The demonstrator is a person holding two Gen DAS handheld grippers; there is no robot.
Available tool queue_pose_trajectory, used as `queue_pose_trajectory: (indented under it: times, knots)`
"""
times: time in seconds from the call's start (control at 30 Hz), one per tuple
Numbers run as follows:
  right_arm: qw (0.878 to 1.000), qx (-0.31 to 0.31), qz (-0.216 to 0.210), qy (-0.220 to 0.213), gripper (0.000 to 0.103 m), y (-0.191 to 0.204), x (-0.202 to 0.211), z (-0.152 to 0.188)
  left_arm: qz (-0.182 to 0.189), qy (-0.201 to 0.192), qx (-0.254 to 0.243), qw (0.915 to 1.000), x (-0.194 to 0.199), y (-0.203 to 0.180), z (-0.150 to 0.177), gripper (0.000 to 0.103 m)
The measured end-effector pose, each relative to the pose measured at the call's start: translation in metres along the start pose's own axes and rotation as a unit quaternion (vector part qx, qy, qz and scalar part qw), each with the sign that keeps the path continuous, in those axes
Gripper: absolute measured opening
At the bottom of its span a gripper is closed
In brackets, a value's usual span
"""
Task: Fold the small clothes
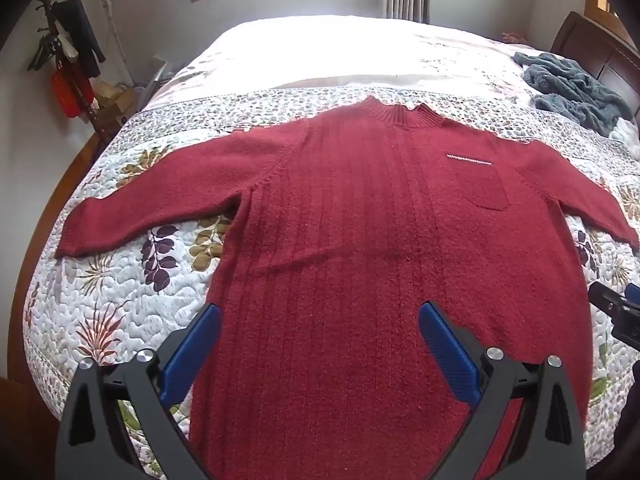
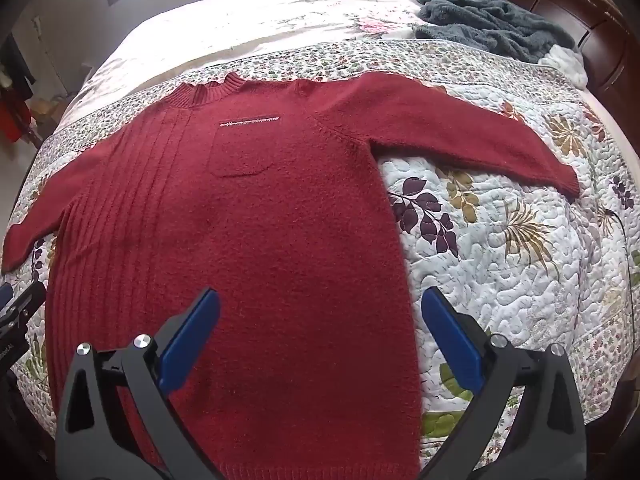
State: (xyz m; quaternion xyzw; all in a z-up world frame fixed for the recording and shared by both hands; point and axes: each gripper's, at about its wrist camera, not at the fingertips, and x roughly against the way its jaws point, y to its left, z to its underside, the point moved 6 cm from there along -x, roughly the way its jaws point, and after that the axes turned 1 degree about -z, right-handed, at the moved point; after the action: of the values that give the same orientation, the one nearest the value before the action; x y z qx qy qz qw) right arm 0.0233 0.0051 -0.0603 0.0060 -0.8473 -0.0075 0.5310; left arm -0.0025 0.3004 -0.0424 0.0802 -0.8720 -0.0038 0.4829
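From the left wrist cam we're looking at the red sweater lying flat and face-up on the floral quilt, sleeves spread out, collar pointing away, and our left gripper is hanging spread wide and gripping nothing over the lower left part of the body, its left finger sitting just past the sweater's side edge. Over on the right wrist cam, our right gripper is also gaping wide with nothing in it, straddling the sweater's right side edge, while a grey fuzzy blanket is sitting well apart near the headboard.
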Motion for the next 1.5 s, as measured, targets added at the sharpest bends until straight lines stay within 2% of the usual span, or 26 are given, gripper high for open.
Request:
queue_pose_trajectory:
  times: [1.5]
  knots:
    - [1.000,-0.001,-0.006,0.003,0.100,-0.0018,-0.0047,-0.0040,-0.011,-0.003,-0.003,0.9999,0.0008,0.0041,0.0018,0.099]
